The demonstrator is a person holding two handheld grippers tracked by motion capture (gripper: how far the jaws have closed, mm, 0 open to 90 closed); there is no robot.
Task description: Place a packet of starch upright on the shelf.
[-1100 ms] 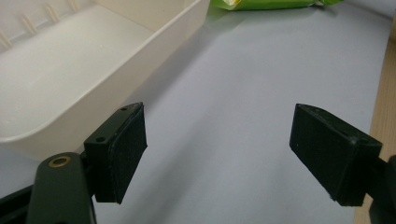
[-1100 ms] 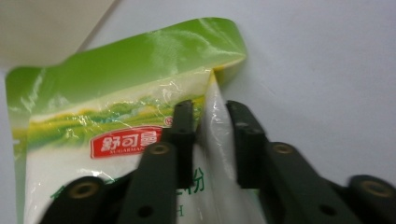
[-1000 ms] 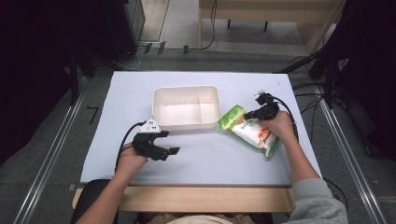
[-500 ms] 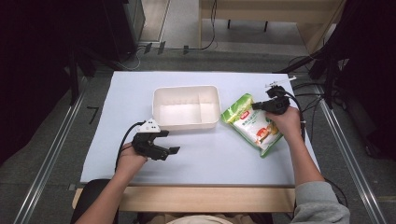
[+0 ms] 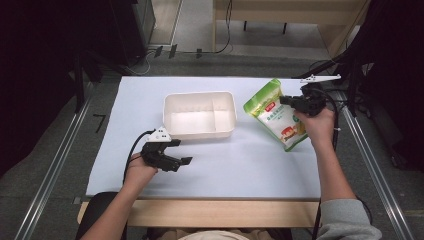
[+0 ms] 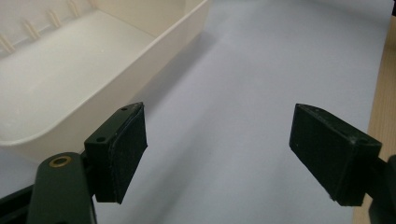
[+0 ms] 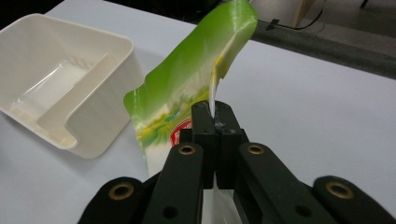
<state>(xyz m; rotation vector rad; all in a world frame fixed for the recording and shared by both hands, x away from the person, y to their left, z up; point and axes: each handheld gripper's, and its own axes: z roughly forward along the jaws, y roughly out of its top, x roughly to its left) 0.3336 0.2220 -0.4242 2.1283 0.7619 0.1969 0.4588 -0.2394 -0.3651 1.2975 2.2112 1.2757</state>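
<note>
Green pouch (image 5: 274, 114), glossy, red label, crumpled

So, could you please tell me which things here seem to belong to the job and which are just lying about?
Likely in the job:
- green pouch, pinched in the right claw and lifted
- white tub, empty, beside the pouch
- left claw, open, idle near the tub

Just about:
- white table cover
- cables on the floor

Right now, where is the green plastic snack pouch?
In the high view the green plastic snack pouch is at table right, pinched by the right gripper, just right of the white plastic bin.
</note>
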